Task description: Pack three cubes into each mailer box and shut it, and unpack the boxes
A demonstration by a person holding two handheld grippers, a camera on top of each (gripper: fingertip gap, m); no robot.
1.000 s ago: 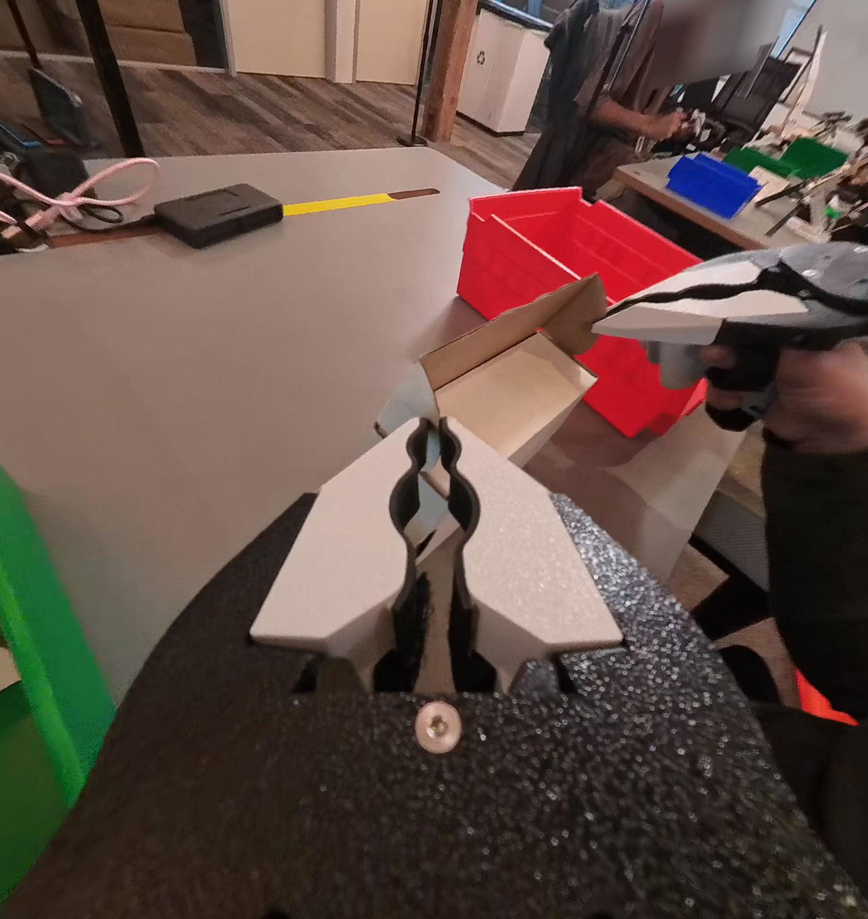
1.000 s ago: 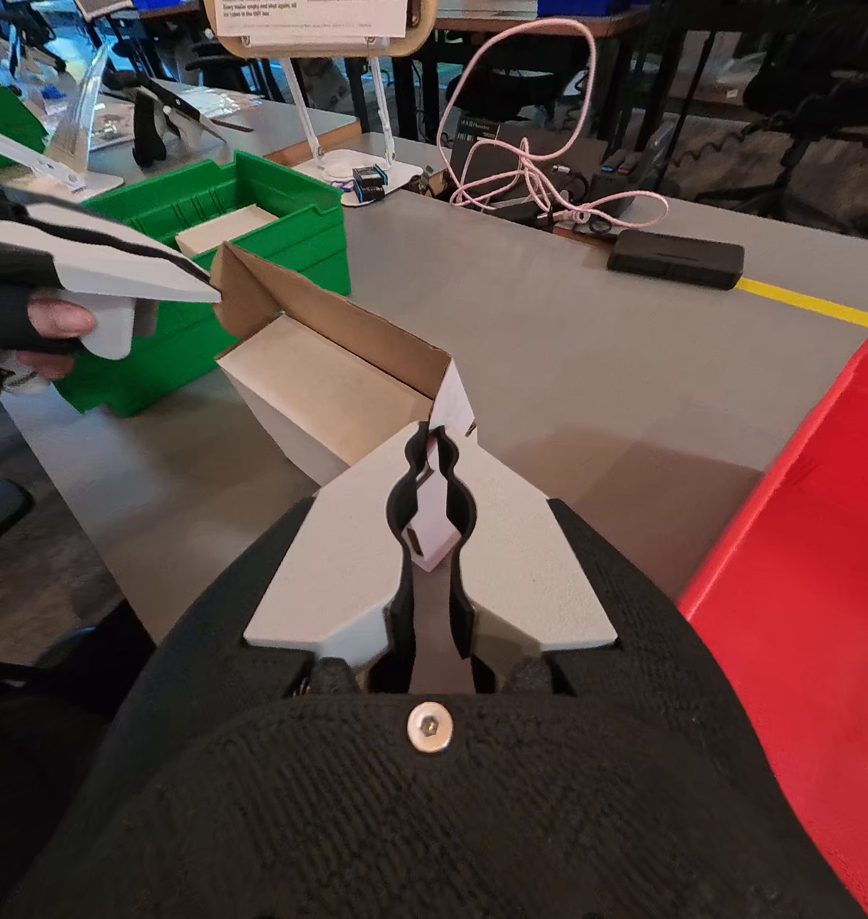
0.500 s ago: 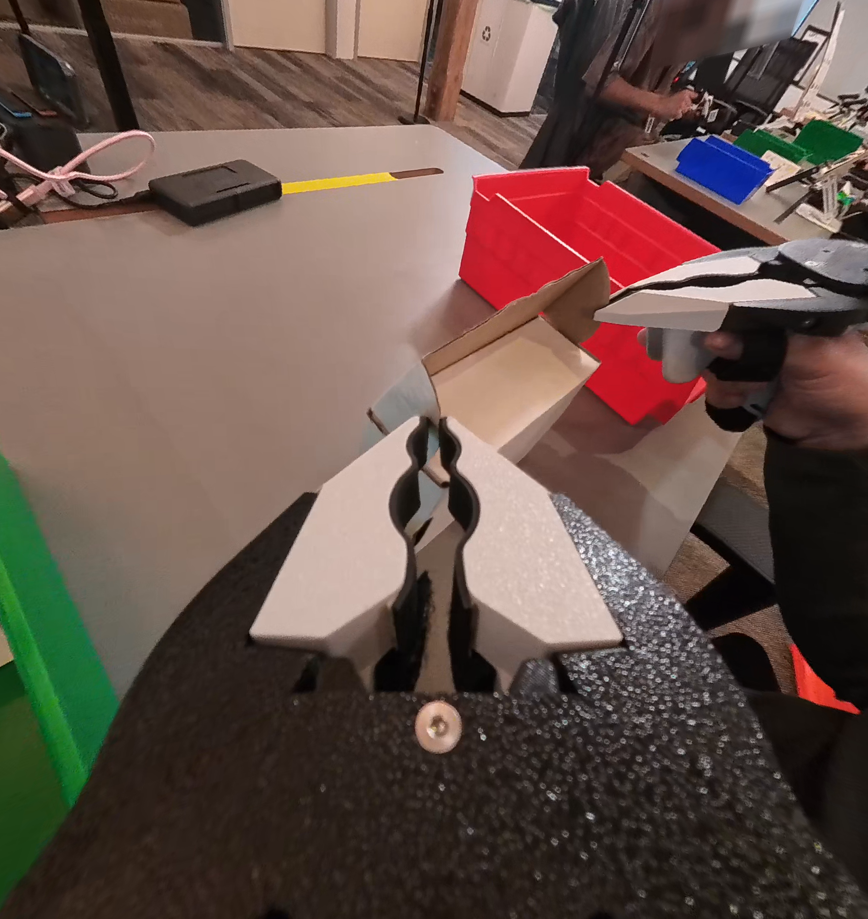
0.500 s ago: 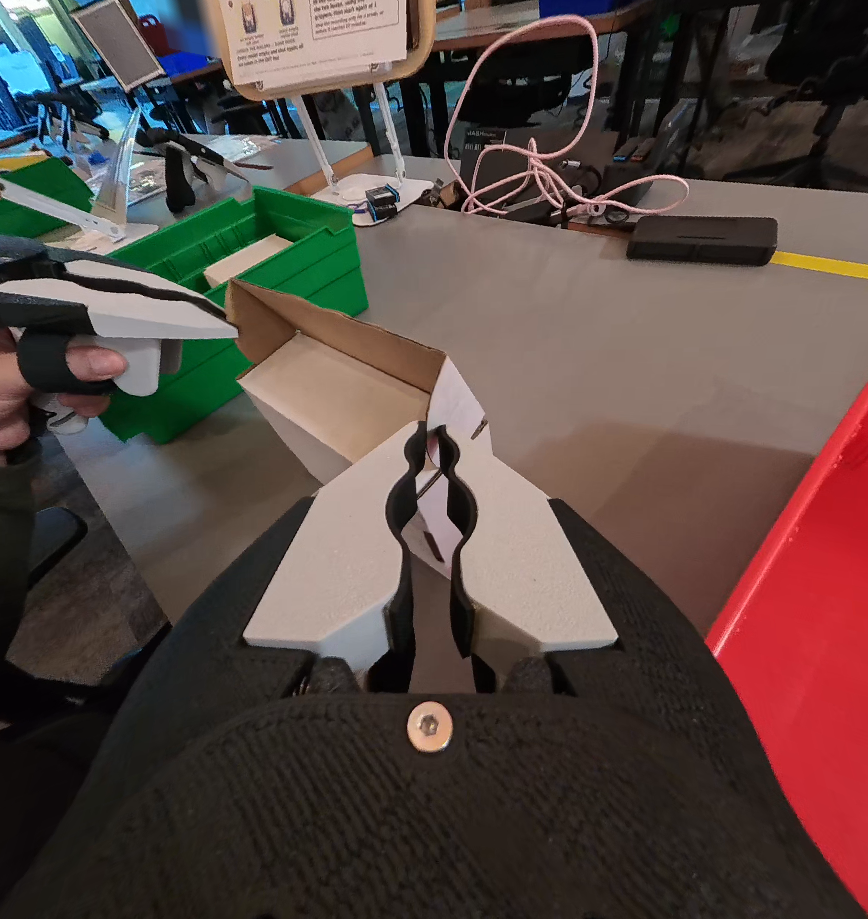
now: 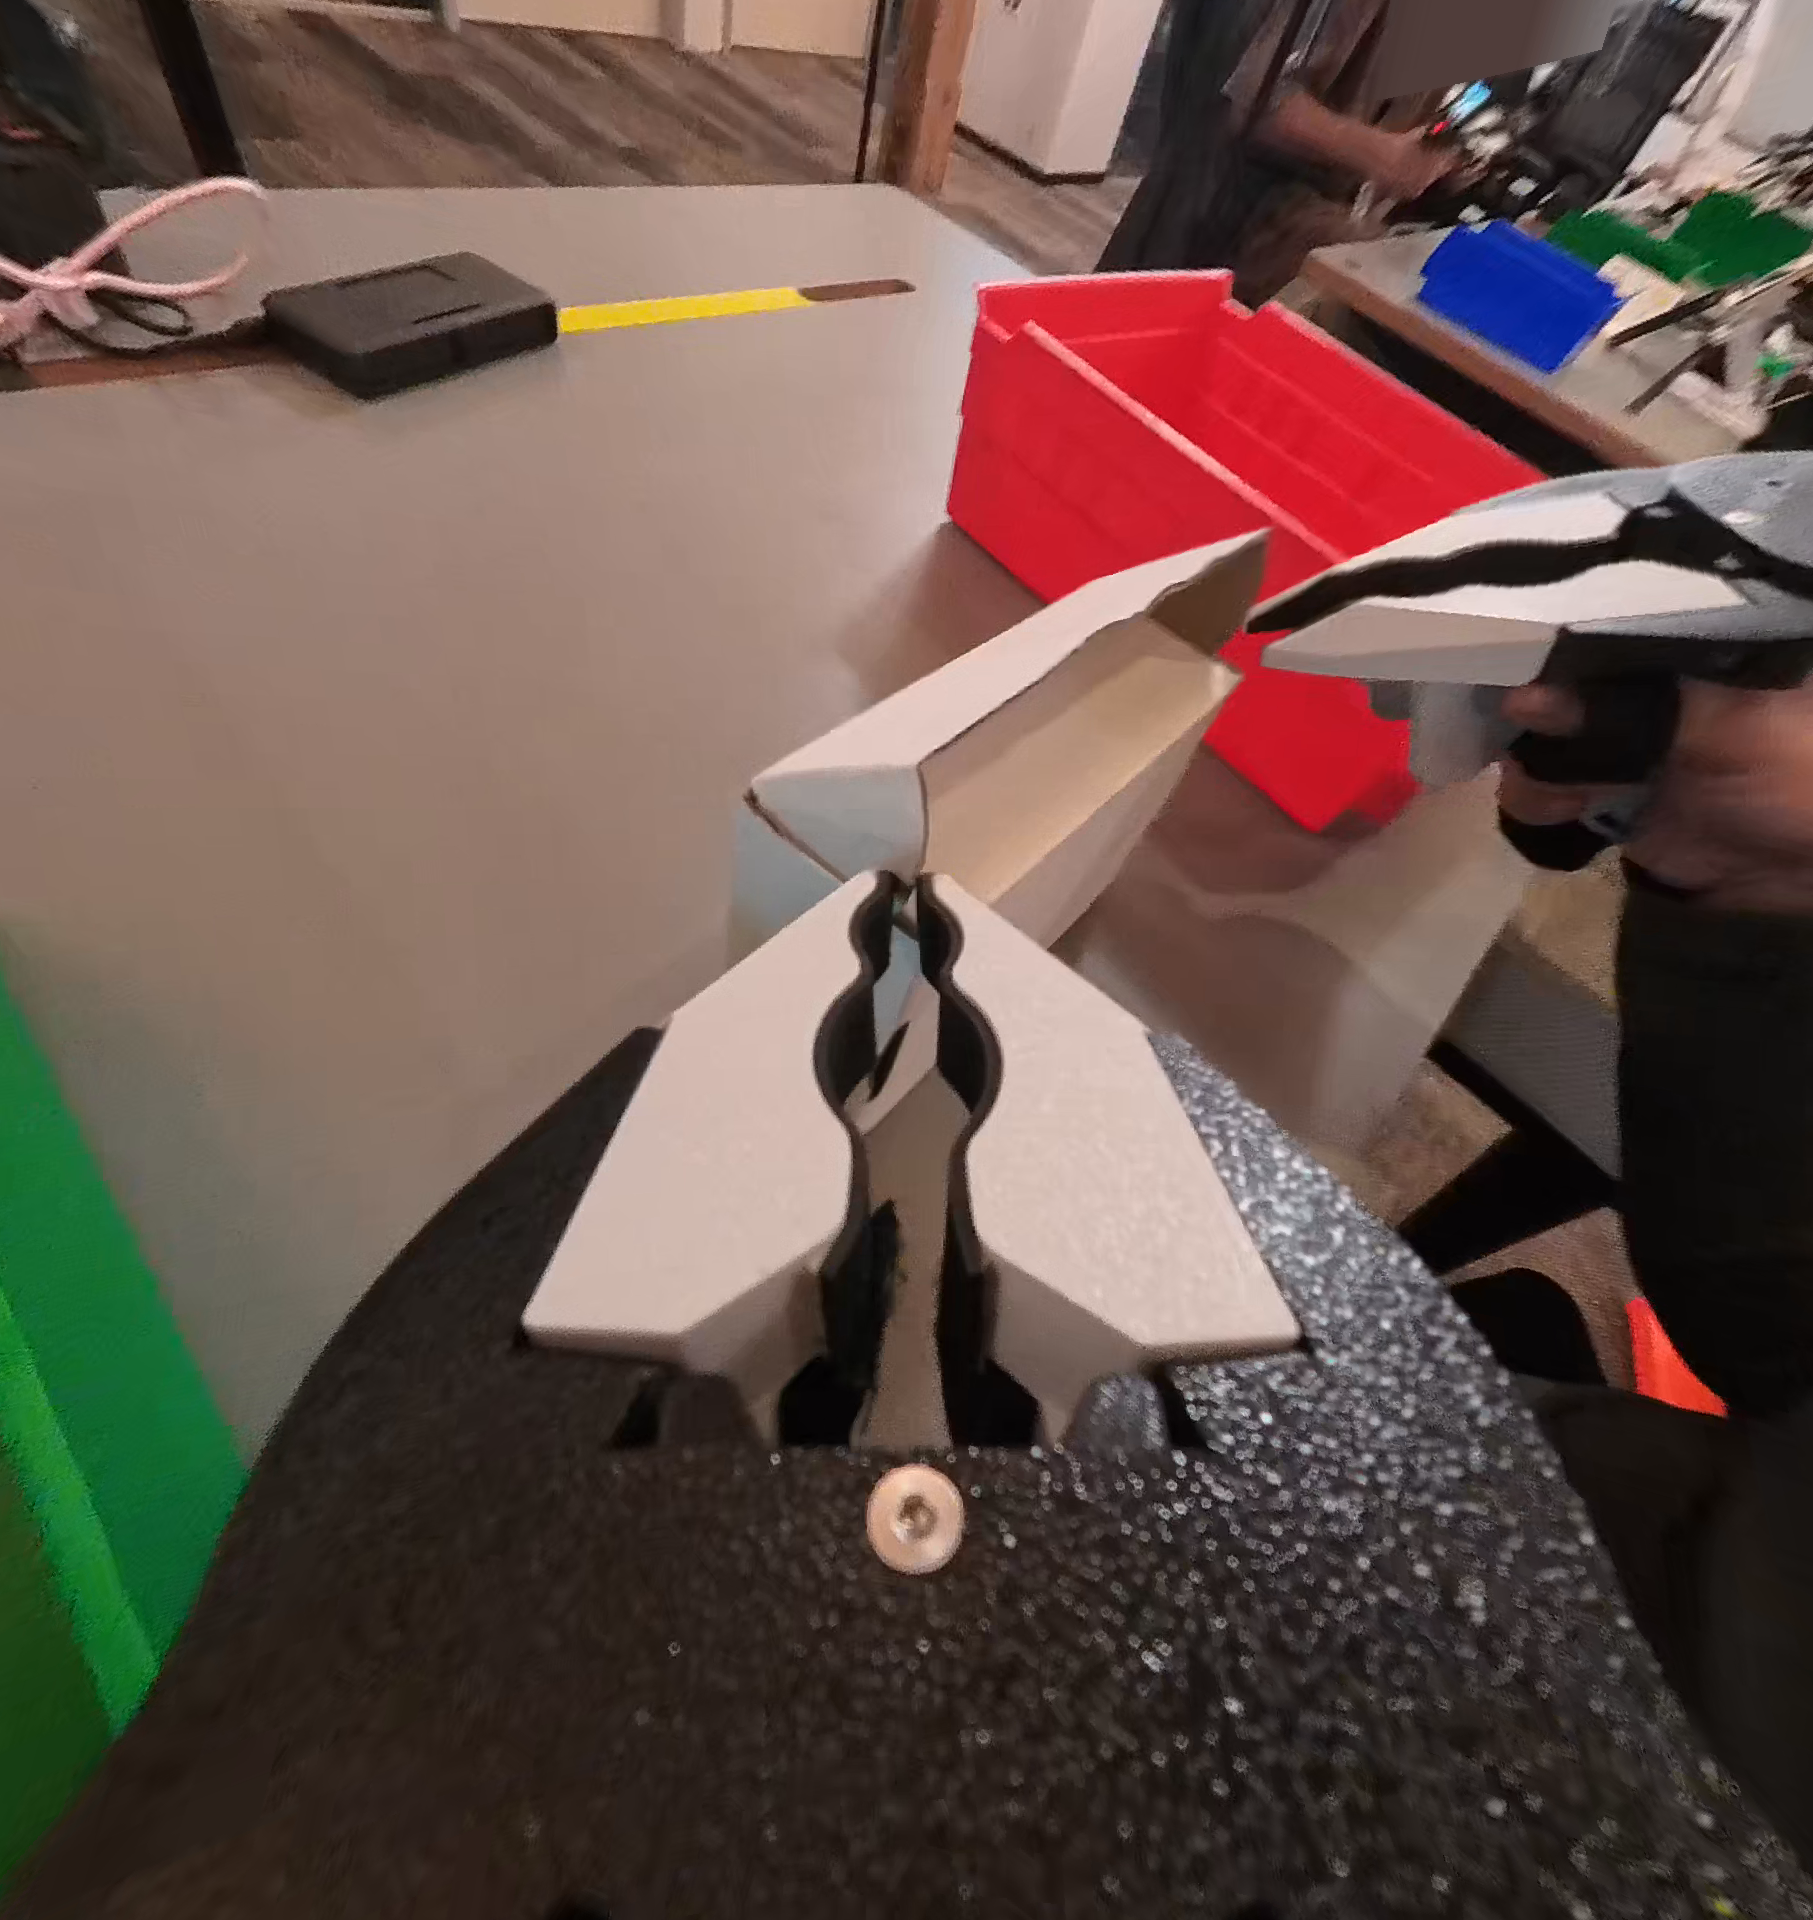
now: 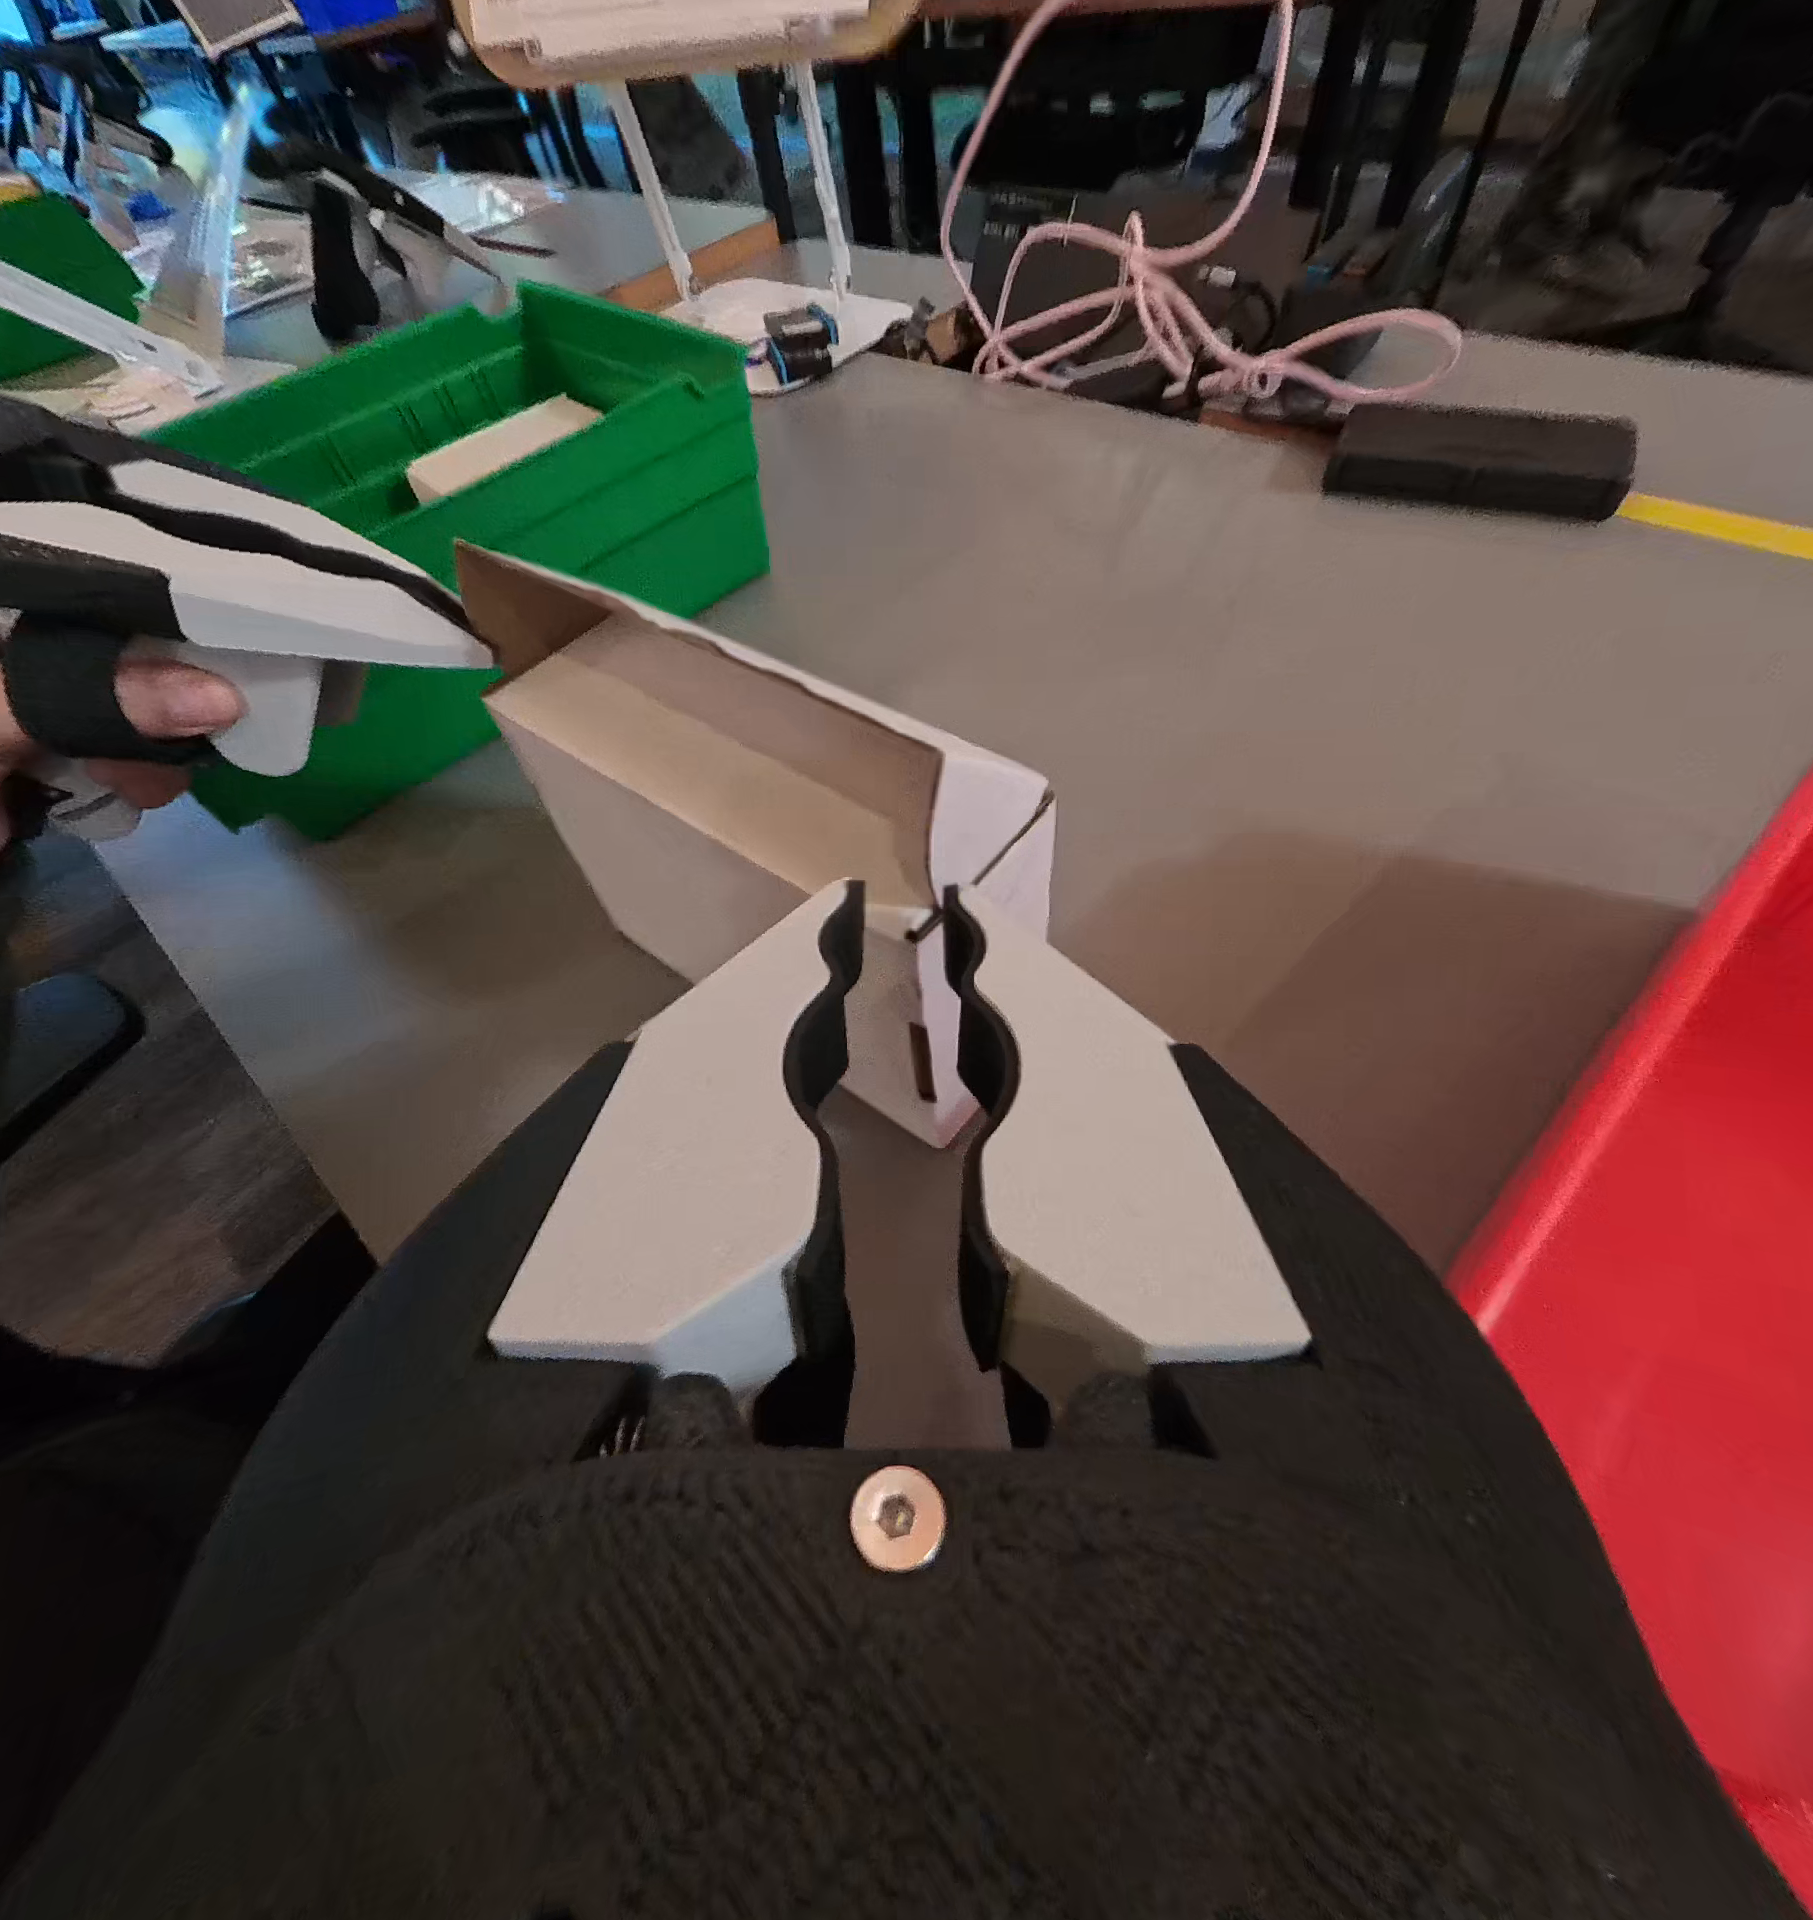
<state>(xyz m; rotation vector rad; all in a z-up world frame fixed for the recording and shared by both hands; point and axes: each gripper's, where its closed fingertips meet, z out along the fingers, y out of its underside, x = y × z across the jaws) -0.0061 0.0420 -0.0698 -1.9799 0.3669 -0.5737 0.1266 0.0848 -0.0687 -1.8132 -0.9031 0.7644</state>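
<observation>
Right wrist view: green bin holds a white box.

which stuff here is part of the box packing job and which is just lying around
Job:
- white mailer box
- left gripper, pinching one box flap
- right gripper, at the opposite flap
- red bin
- green bin with a white box inside

Lying about:
- black case
- pink cable
- yellow tape

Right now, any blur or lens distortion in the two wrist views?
Left wrist view: motion smear on the mailer box and table; the gripper body stays sharp. Right wrist view: far clutter and the pink cable are soft, the box mildly blurred. Both views: wide-angle bowing toward the edges, seen on the red bin.
</observation>
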